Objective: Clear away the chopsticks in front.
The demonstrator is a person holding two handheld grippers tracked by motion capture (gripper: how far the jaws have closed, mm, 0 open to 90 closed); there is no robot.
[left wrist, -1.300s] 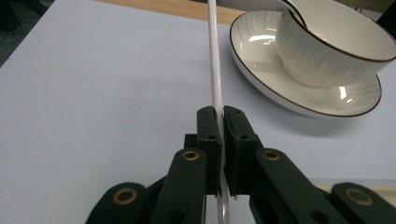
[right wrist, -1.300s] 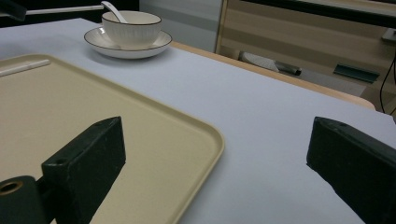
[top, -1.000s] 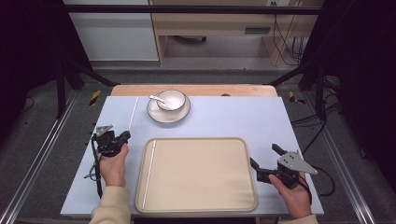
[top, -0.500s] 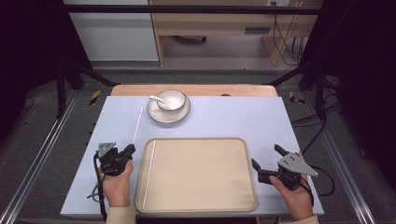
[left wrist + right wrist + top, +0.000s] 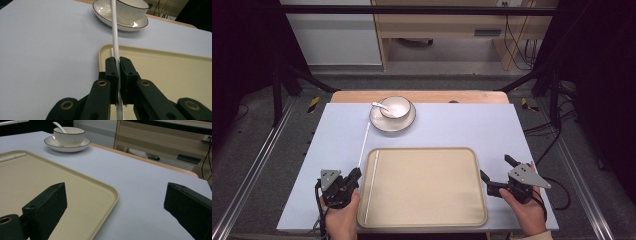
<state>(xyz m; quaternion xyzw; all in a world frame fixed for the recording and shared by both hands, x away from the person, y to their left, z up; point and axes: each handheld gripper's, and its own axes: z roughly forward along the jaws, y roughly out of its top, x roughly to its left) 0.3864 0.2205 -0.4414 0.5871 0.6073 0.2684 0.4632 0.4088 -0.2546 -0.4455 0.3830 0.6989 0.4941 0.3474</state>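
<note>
Pale blue tabletop (image 5: 452, 127) carries a beige tray (image 5: 427, 185) near us and a bowl on a saucer (image 5: 392, 116) at the far side. We clamp our left gripper (image 5: 355, 173) on a thin white rod (image 5: 363, 145) lying partly over the tray's left edge; our right gripper (image 5: 496, 168) hovers, jaws wide apart, right of the tray.

A pale wooden shelf unit (image 5: 447, 35) stands at twelve o'clock beyond the table, a white cabinet (image 5: 332, 32) at eleven, grey floor (image 5: 262, 135) around.
</note>
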